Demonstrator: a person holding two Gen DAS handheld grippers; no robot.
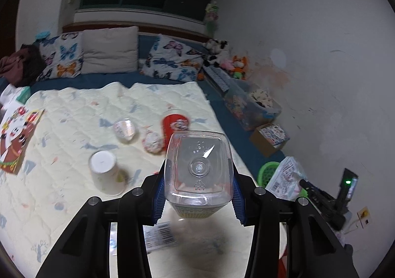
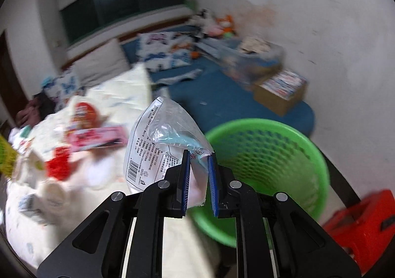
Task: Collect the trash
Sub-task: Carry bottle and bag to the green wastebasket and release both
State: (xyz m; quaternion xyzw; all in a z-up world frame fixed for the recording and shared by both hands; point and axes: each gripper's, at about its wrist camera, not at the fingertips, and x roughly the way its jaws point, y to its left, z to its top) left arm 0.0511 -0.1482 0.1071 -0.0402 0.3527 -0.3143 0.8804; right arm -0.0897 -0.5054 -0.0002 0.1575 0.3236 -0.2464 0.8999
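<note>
A: Left gripper (image 1: 198, 180)? Fingers pinch a clear plastic bottle (image 1: 198, 166), base toward the lens; its cap end is hidden behind the body. It's held up over the quilt (image 1: 74, 117).

B: Right gripper (image 2: 199, 176) is closed on a crinkled plastic bag (image 2: 158, 139), beside the green basket (image 2: 269, 152). That view is badly smeared: litter on the bed is only red and pink blobs.

A: The left view has them sharper: paper cup (image 1: 105, 173) on its side, red can (image 1: 175, 126), two small tubs I can't identify.

B: There the basket is only a sliver by the bag; the orange stool (image 2: 363, 228) shows only in the right view.
</note>
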